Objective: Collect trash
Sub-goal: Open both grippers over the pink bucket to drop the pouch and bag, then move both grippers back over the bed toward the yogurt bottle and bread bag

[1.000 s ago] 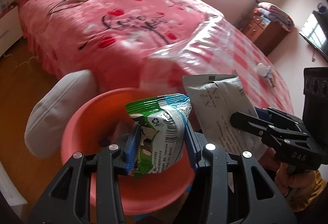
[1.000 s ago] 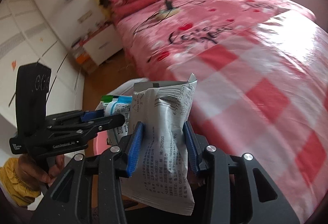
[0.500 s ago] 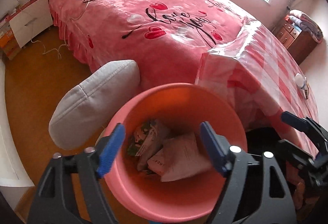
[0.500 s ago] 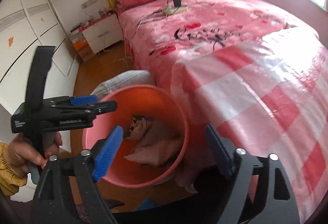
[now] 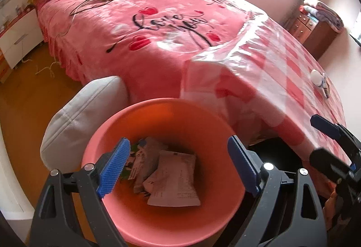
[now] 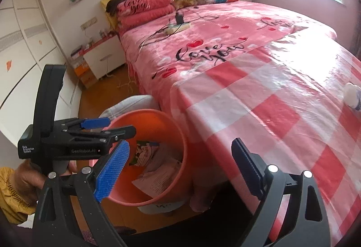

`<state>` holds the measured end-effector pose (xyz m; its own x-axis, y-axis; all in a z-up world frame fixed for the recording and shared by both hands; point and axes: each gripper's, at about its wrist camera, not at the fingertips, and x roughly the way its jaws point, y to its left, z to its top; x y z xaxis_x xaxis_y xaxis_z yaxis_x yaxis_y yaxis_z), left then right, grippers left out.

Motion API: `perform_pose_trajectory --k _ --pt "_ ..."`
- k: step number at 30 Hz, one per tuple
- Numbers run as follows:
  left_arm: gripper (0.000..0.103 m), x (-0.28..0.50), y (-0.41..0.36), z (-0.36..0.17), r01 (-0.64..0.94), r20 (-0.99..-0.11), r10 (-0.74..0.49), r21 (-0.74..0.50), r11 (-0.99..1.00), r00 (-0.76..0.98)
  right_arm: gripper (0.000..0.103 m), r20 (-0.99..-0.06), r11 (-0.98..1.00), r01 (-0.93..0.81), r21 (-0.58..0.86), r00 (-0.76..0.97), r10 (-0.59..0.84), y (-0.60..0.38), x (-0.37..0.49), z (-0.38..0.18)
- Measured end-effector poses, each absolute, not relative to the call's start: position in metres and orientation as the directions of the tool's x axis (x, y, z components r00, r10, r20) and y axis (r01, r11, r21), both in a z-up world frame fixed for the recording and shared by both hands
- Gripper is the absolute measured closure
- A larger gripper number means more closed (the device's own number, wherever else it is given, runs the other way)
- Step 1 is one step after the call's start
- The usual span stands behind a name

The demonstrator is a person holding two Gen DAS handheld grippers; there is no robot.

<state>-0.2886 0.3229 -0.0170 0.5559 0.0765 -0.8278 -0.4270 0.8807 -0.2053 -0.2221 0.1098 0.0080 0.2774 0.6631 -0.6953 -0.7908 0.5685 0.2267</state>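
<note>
Left wrist view: left gripper [image 5: 179,165] held over pink bucket [image 5: 203,116], jaws spread wide, just been opening, nothing between pads. White packet [image 5: 173,181] and green-printed wrapper [image 5: 133,159] seen lying at bucket bottom. Grey cushion [image 5: 83,116] wedged between bucket and bed [image 5: 140,28]. Small white bottle [image 5: 317,77] seen on checkered surface [image 5: 270,71].

Right wrist view: right gripper [image 6: 180,165] jaws likewise parted, just been opening, empty. Bucket [image 6: 178,131] placed beside checkered surface [image 6: 259,98]; wrappers [image 6: 155,163] inside.
</note>
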Motion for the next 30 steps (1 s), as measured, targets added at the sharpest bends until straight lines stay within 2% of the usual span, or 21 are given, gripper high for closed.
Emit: perform_pose_trajectory --k 30 --pt "0.014 -0.237 0.248 0.011 -0.309 -0.825 0.078 -0.121 0.943 0.56 0.008 -0.581 0.68 -0.63 0.374 0.413 0.702 -0.002 -0.183 0.018"
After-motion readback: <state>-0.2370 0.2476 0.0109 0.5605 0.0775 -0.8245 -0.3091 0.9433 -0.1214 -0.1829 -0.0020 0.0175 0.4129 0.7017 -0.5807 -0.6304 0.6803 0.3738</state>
